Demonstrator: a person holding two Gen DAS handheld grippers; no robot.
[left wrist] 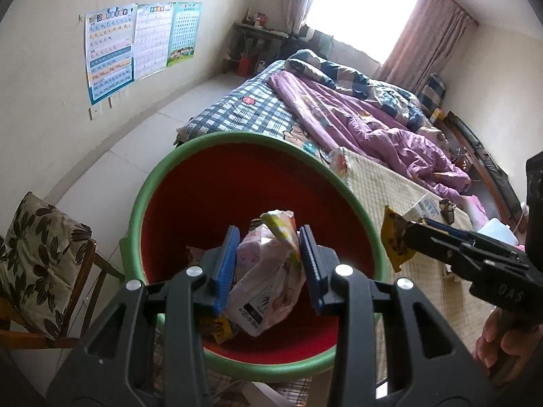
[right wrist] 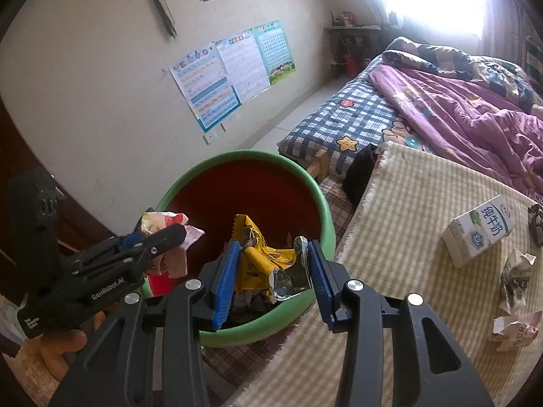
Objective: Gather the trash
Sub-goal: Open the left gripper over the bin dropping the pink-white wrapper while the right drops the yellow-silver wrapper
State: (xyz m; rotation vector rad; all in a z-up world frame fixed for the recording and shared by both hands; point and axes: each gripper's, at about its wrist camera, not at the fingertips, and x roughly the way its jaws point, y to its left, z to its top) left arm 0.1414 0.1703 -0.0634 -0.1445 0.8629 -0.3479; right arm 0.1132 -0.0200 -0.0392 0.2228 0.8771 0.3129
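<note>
The left gripper [left wrist: 268, 264] squeezes a crumpled pink-and-white plastic wrapper [left wrist: 268, 281] over the round green bin with red inside [left wrist: 149, 183]. The right gripper [right wrist: 271, 276] seems to pinch a yellow crinkly snack bag [right wrist: 261, 257] above the bin's rim.

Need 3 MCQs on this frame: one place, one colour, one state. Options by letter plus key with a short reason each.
1. Where is the milk carton?
A. in the bin
B. on the striped mat
C. on the chair

2. What colour is the rim of the bin?
A. green
B. blue
C. white

3. What does the right tool grip?
A. nothing
B. the milk carton
C. a yellow wrapper

Answers:
1 B: the carton lies on the striped mat, apart from the bin.
2 A: the rim is green around a red inside.
3 C: the yellow wrapper sits pinched between the right tool's blue pads over the bin; the left tool holds a pink packet.
</note>
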